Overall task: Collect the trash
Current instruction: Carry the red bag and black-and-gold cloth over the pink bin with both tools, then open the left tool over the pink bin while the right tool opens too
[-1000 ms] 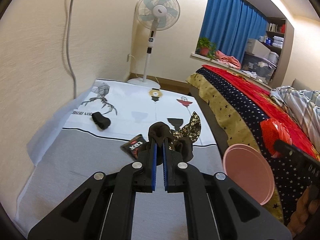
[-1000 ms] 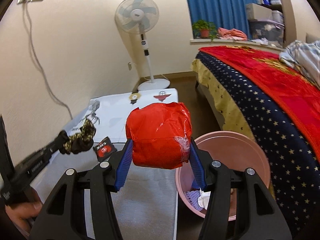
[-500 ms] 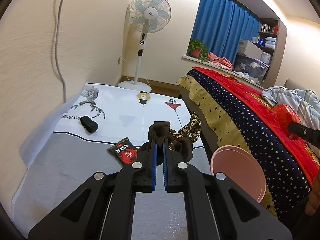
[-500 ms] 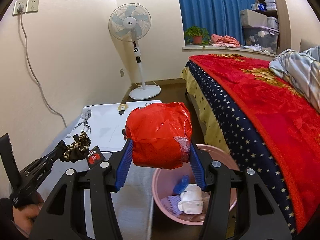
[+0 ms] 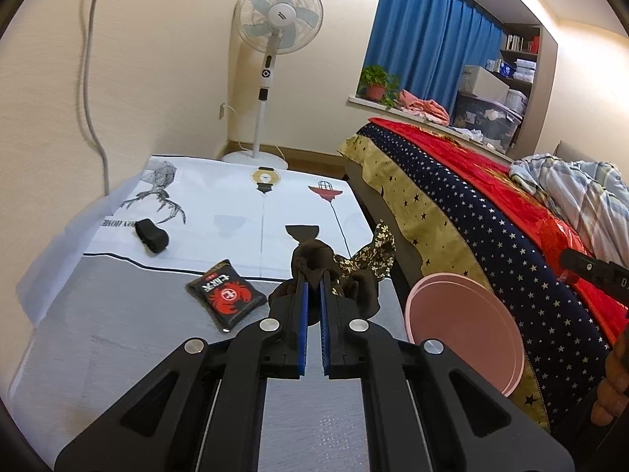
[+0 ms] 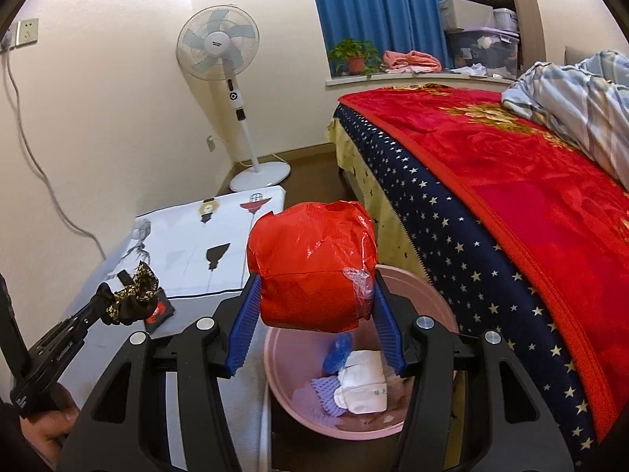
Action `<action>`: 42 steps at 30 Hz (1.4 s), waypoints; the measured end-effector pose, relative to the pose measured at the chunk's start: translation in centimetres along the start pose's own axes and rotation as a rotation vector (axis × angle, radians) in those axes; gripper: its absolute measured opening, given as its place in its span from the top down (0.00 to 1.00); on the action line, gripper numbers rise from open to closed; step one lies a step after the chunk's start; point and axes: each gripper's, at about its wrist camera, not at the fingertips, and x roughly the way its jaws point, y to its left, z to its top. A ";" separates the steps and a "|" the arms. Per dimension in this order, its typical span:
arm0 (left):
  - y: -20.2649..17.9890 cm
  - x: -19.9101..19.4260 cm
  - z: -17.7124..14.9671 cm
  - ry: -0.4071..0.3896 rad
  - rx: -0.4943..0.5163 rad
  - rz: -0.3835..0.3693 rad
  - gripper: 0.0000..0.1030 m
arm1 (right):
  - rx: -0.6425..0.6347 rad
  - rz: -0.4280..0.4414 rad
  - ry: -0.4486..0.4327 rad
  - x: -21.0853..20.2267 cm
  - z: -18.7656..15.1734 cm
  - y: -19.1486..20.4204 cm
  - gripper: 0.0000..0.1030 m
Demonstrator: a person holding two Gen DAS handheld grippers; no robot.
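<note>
Red plastic bundle (image 6: 312,265) clamped between blue pads of right gripper (image 6: 314,316), held directly above pink bin (image 6: 436,293). Bin on floor between surface (image 5: 118,334) and bed (image 6: 511,204); white, blue and lavender scraps inside. Dark crumpled wrapper with gold-speckled strip (image 5: 334,265) pinched at tips of left gripper (image 5: 313,279), jaws nearly together, held above surface just left of bin. Black-and-red snack packet (image 5: 226,295) lying flat on surface near left gripper. Black rolled item (image 5: 151,235) farther back on printed white cloth (image 5: 236,212). Standing fan (image 5: 279,31) by wall.
</note>
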 end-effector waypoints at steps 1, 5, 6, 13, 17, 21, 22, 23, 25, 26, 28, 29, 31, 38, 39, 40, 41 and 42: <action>-0.2 0.2 -0.1 0.003 0.003 -0.002 0.95 | 0.001 -0.003 0.003 0.2 -0.1 -0.2 0.47; -0.9 1.0 -0.3 0.012 0.012 -0.012 0.95 | 0.005 -0.013 0.008 0.7 -0.1 -0.5 0.47; -1.1 1.2 -0.3 0.014 0.014 -0.014 0.95 | 0.006 -0.016 0.007 0.7 0.0 -0.5 0.47; -2.4 2.4 -0.5 0.024 0.029 -0.032 0.95 | 0.017 -0.036 0.013 1.3 0.1 -1.4 0.47; -3.1 3.0 -0.7 0.031 0.035 -0.043 0.95 | 0.024 -0.044 0.014 1.6 0.2 -1.5 0.47; -3.8 3.5 -0.9 0.039 0.041 -0.053 0.95 | 0.027 -0.050 0.016 1.8 0.1 -1.7 0.47; -3.9 3.6 -0.9 0.041 0.041 -0.057 0.95 | 0.029 -0.052 0.017 1.8 0.1 -1.8 0.47; -4.0 3.7 -0.9 0.042 0.041 -0.060 0.95 | 0.031 -0.053 0.019 1.9 0.2 -1.9 0.47; -4.3 3.9 -0.9 0.045 0.043 -0.064 0.95 | 0.035 -0.056 0.021 2.0 0.2 -2.1 0.47; -4.4 4.0 -1.0 0.046 0.044 -0.068 0.95 | 0.036 -0.057 0.022 2.1 0.2 -2.1 0.47; -4.8 4.2 -1.0 0.049 0.047 -0.073 0.95 | 0.037 -0.061 0.023 2.2 0.2 -2.3 0.47; -5.0 4.4 -1.1 0.051 0.050 -0.076 0.95 | 0.037 -0.062 0.024 2.2 0.2 -2.3 0.47; -5.3 4.6 -1.2 0.056 0.054 -0.082 0.95 | 0.039 -0.067 0.027 2.3 0.2 -2.5 0.47; -6.6 5.5 -1.4 0.072 0.061 -0.106 0.95 | 0.051 -0.087 0.030 2.4 0.2 -3.2 0.47; -6.9 5.7 -1.5 0.075 0.065 -0.111 0.95 | 0.054 -0.091 0.030 2.5 0.2 -3.3 0.47; -7.1 5.8 -1.5 0.076 0.069 -0.116 0.95 | 0.057 -0.093 0.031 2.5 0.1 -3.4 0.47; -7.4 5.8 -1.6 0.077 0.073 -0.120 0.95 | 0.061 -0.095 0.031 2.5 0.1 -3.5 0.47; -7.8 5.9 -1.6 0.078 0.077 -0.126 0.95 | 0.064 -0.098 0.033 2.6 0.1 -3.6 0.47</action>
